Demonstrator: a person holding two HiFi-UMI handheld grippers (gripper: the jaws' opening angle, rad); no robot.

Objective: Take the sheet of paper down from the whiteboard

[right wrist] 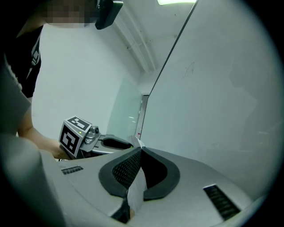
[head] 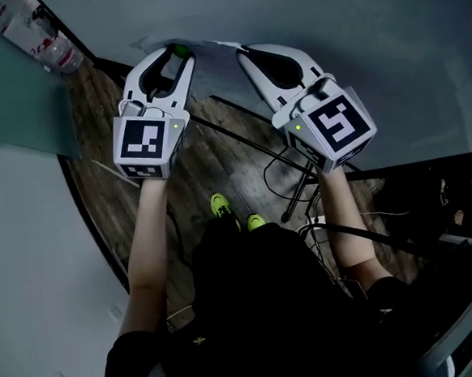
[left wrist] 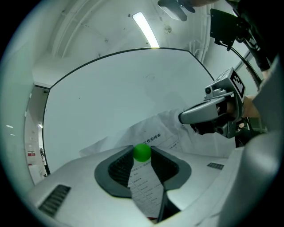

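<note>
Grey pads of R gripper (right wrist: 140,153), on the right, pinched together on edge of paper sheet (right wrist: 135,193). L gripper (left wrist: 142,156) tips clamp green magnet (left wrist: 142,151), sheet running btwn them. Farther, sheet lies crumpled against whiteboard (left wrist: 111,97).

Paper sheet (left wrist: 144,188) partly behind left tongs (left wrist: 142,153)

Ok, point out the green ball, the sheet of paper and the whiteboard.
green ball (left wrist: 142,152), left gripper view, centre.
sheet of paper (left wrist: 155,138), left gripper view, printed heading.
whiteboard (left wrist: 115,93), left gripper view, bare middle.
</note>
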